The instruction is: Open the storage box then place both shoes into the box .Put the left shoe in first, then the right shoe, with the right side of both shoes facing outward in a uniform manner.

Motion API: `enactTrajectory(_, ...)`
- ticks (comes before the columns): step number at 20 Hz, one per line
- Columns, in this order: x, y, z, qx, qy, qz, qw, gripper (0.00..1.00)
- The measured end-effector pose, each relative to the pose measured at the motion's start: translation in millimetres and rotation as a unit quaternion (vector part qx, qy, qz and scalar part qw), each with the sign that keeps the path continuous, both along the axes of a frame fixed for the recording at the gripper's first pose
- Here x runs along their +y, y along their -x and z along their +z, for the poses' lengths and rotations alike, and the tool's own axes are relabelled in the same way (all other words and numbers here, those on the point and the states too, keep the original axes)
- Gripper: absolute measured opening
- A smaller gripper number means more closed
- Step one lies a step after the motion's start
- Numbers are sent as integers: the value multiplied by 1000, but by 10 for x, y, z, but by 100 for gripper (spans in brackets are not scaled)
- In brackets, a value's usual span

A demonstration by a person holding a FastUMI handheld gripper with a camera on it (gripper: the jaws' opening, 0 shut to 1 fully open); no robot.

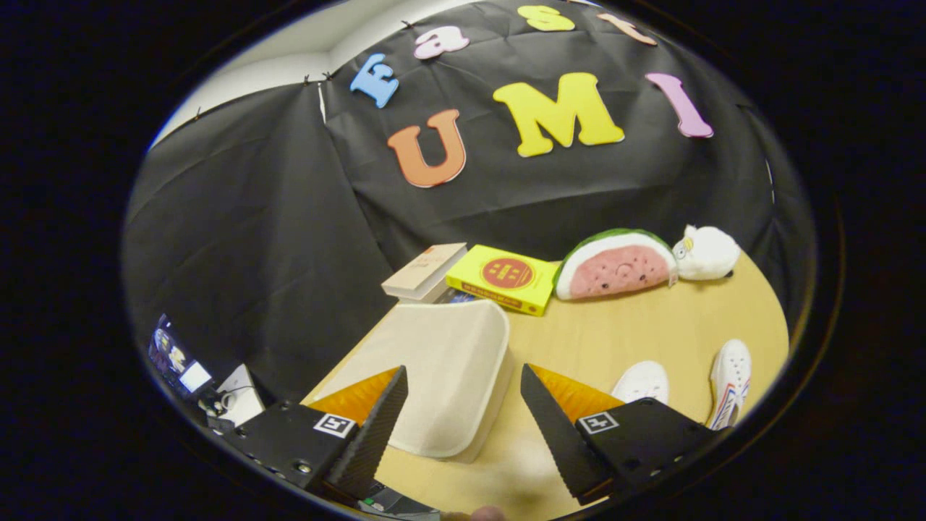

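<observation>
The gripper (463, 412) hangs with its fingers spread wide and holding nothing. The storage box (441, 376), lid closed, sits between and just ahead of them. The 2 shoes (687, 387) wait on the table (622, 333) beside it (untouched). Step 1, opening, is in hand; next the fingers probably must catch the lid's edge.

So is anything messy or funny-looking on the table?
Nothing looks spilled or broken. The two white shoes lie apart beyond the right finger, not tidy as a pair. The cream storage box sits shut ahead of the open gripper, which holds nothing. The books lean on each other in a loose pile.
</observation>
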State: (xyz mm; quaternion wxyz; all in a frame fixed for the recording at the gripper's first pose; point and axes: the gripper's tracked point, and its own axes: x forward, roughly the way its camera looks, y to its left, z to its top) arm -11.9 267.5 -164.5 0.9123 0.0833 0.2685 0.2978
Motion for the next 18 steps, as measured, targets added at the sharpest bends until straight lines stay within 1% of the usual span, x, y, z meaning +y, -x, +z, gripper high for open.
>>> enactTrajectory(3,147,-23,-210,26,4,15,1000,95)
enactTrajectory(6,220,-70,-409,54,6,17,998,95)
enactTrajectory(12,391,-147,-583,119,-40,19,992,95)
enactTrajectory(15,417,-194,-623,138,-54,16,989,95)
enactTrajectory(18,501,-207,-697,174,-73,23,982,96)
